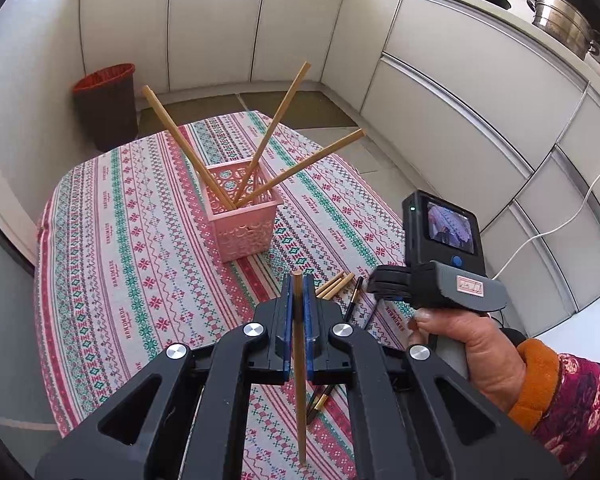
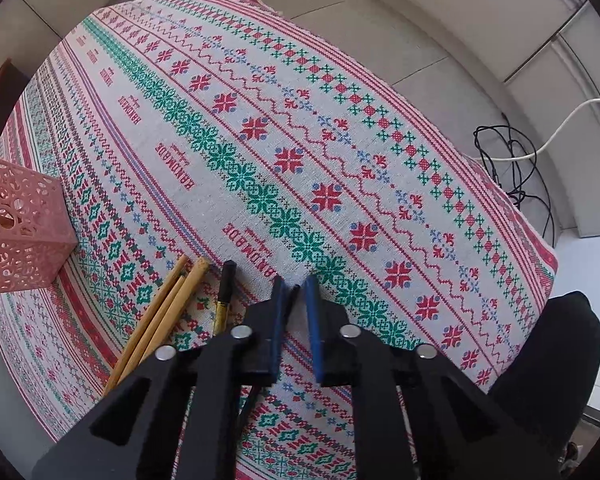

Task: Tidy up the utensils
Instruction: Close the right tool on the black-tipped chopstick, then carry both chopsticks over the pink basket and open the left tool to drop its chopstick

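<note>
A pink lattice basket (image 1: pixel 244 220) stands mid-table with three bamboo chopsticks (image 1: pixel 278 120) leaning out of it. My left gripper (image 1: pixel 298 280) is shut on a bamboo chopstick (image 1: pixel 299 380), held upright just in front of the basket. Loose bamboo chopsticks (image 1: pixel 334 284) and black chopsticks (image 1: pixel 354 298) lie on the cloth to the right. My right gripper (image 2: pixel 296 286) hovers low over them, its jaws a small gap apart around the tip of a black chopstick (image 2: pixel 246 404). More bamboo chopsticks (image 2: pixel 160 312), a black one (image 2: pixel 225 292) and the basket (image 2: pixel 16 224) show to its left.
The table wears a patterned cloth (image 1: pixel 140 240). A dark bin with a red liner (image 1: pixel 106 106) stands on the floor beyond the table. White cabinets (image 1: pixel 440 92) run along the back and right. Cables (image 2: pixel 516 160) lie on the floor right of the table.
</note>
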